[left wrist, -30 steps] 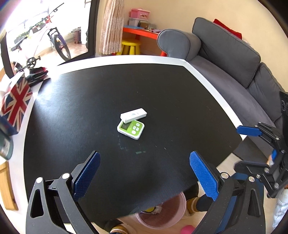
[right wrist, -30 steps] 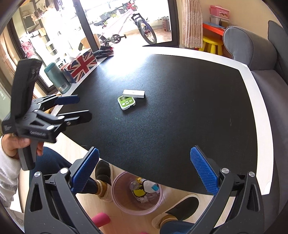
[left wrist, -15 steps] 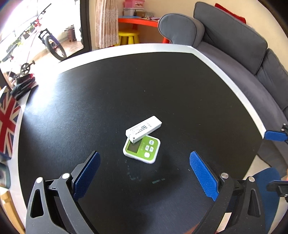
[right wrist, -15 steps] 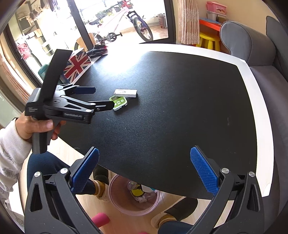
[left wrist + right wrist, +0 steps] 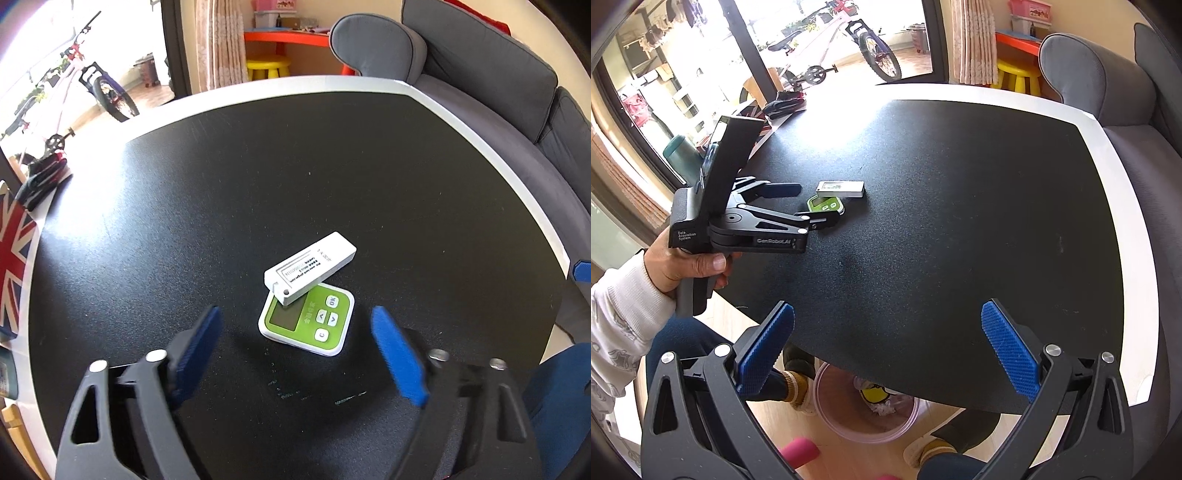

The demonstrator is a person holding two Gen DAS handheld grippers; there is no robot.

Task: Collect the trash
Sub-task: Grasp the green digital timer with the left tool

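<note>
The left gripper (image 5: 295,350) hangs low over the black table (image 5: 369,166), jaws spread wide, with the green timer (image 5: 306,321) just ahead between its fingertips. A white stick-shaped device (image 5: 310,264) lies propped across the timer's far edge. The right gripper (image 5: 886,350) is also spread open, holding nothing, back at the table's near edge above the pink bin (image 5: 827,413).

**Gripper and hand pose, both wrist views**

Left gripper (image 5: 297,354): jaws spread apart, blue pads (image 5: 399,360) facing inward, nothing between them; held level by the person's left hand (image 5: 689,266), fingers wrapped round the grip. Right gripper (image 5: 886,347): jaws wide apart, gap unoccupied, positioned right of and behind the left gripper.
</note>
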